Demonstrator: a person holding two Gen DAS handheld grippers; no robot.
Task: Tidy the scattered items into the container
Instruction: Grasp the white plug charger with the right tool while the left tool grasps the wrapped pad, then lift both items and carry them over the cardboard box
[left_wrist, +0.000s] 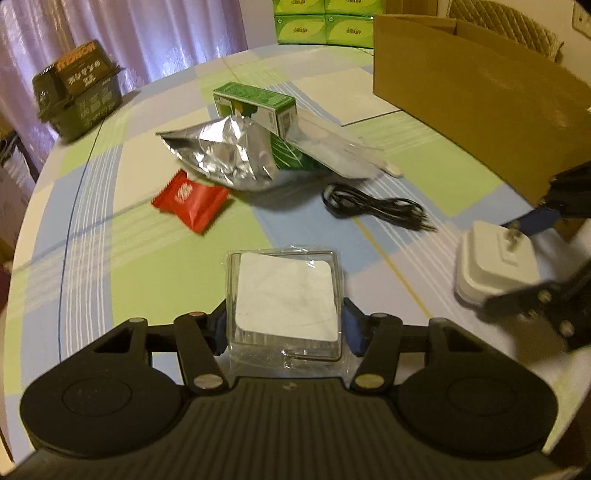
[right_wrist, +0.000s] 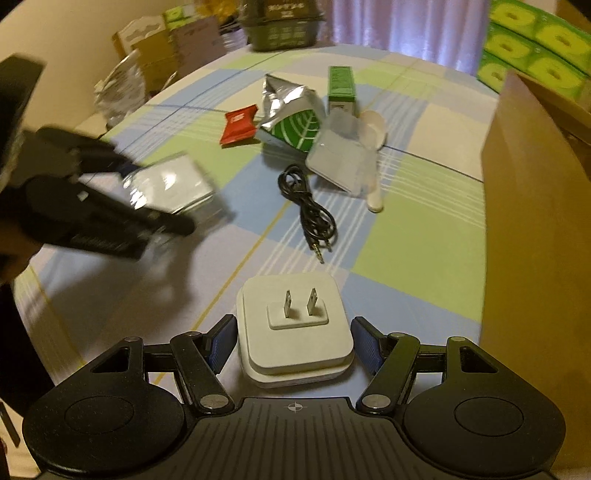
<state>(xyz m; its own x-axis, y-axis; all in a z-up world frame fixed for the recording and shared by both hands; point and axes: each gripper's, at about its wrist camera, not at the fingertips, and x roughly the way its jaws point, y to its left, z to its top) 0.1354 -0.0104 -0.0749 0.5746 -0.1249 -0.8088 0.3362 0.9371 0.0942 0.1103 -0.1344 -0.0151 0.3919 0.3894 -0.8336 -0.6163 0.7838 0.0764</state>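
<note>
Two grasps are in hand: your left gripper (left_wrist: 284, 326) clamps the clear wrapped pad (left_wrist: 286, 295) by its side edges, and your right gripper (right_wrist: 293, 345) brackets the white plug adapter (right_wrist: 293, 332), prongs up, contact not confirmable. The cardboard box (right_wrist: 535, 229) stands to your right. Only the right wrist view shows the spoon's (right_wrist: 373, 136) bowl; the black cable (left_wrist: 373, 205) lies on the table (left_wrist: 147, 258).

At bottom centre, the left hand-held gripper (left_wrist: 283, 325) clamps a clear plastic-wrapped square white pad (left_wrist: 286, 297); a brown cardboard box (left_wrist: 461, 99) sits upper right.
</note>
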